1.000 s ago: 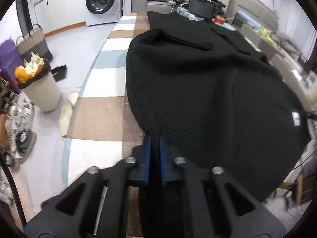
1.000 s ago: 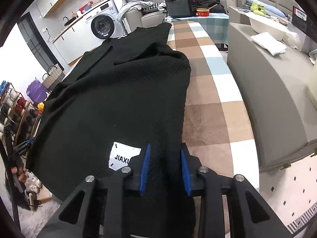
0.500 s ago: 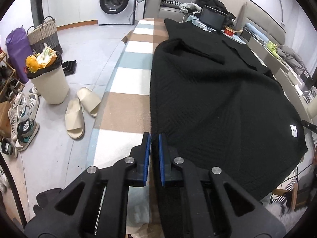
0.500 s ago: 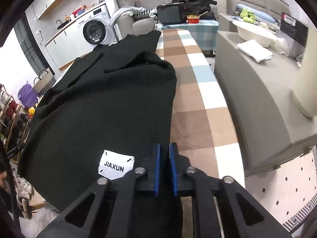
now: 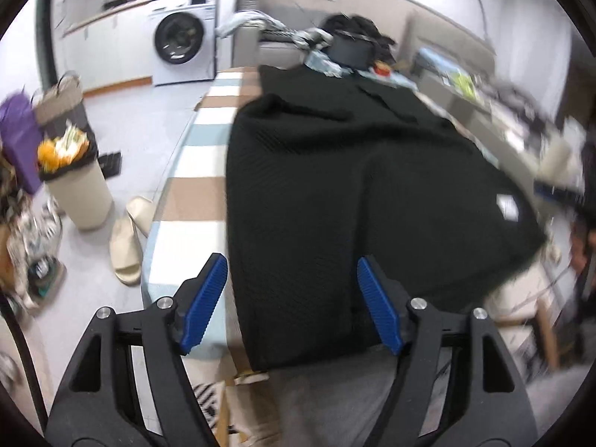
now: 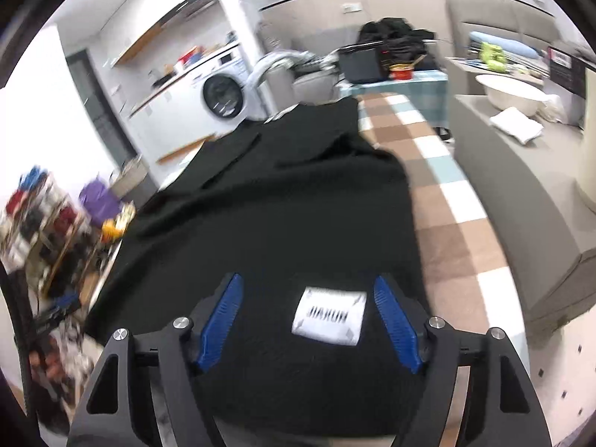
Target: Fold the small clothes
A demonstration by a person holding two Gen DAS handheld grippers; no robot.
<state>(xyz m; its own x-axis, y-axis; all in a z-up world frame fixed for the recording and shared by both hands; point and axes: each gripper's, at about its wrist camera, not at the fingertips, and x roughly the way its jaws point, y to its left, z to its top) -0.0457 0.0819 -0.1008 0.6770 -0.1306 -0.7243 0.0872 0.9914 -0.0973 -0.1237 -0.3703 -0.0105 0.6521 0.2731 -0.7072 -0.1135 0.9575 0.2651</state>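
One black garment [image 5: 335,186] lies spread along a desk [image 5: 193,193] covered in brown, white and blue checks. The left wrist view alone shows a bin [image 5: 80,190] and two slippers [image 5: 128,238] on the floor. The right wrist view alone shows the garment's white label [image 6: 329,314] close up and a grey sofa [image 6: 521,201]. Both grippers tilt downward over the garment's near edge. The left gripper [image 5: 292,298] and right gripper [image 6: 309,316] have just been opening; both stand released, with cloth below their blue pads but not pinched.
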